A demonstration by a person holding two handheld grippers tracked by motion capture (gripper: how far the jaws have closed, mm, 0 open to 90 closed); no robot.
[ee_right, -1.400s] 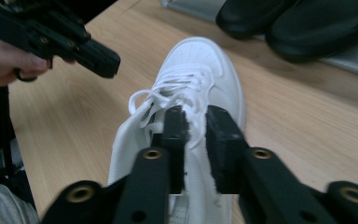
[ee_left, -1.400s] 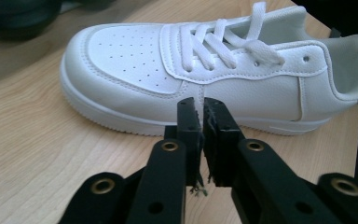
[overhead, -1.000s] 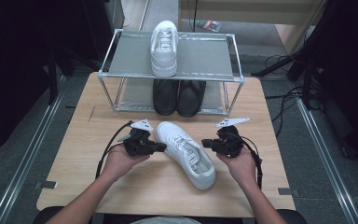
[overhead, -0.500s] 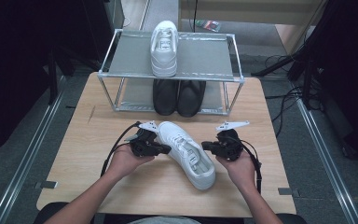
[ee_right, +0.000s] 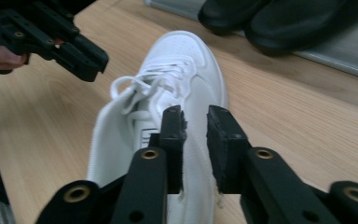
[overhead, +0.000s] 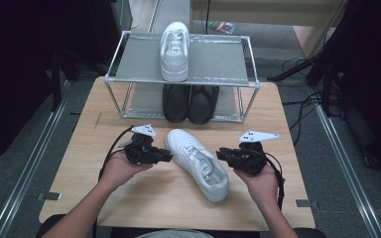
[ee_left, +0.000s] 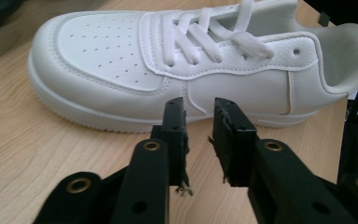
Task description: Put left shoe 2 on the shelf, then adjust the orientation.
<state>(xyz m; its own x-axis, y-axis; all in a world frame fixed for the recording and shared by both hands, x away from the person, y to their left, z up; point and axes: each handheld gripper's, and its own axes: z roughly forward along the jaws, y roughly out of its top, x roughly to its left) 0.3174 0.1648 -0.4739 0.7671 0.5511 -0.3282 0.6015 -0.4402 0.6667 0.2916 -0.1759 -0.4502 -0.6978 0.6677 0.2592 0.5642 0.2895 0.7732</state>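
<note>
A white lace-up sneaker (overhead: 197, 162) lies on the wooden table (overhead: 129, 198), toe toward the rack and heel toward the person. My left gripper (overhead: 167, 157) is at its left side and points at the shoe's side (ee_left: 121, 60). Its jaws (ee_left: 199, 109) have just been opening, with a narrow gap and nothing between them. My right gripper (overhead: 222, 154) is at the shoe's right side, over the heel collar (ee_right: 121, 130). Its jaws (ee_right: 196, 116) have also just been opening and are empty. Neither touches the shoe.
A two-tier metal rack (overhead: 129, 64) stands at the table's far side. A matching white sneaker (overhead: 174, 52) sits on its top shelf and a pair of black shoes (overhead: 188, 101) below. Cables lie on the floor at the right.
Both pairs of jaws have parted from shut to a small gap. The hands have shifted a little beside the shoe, which has not moved.
</note>
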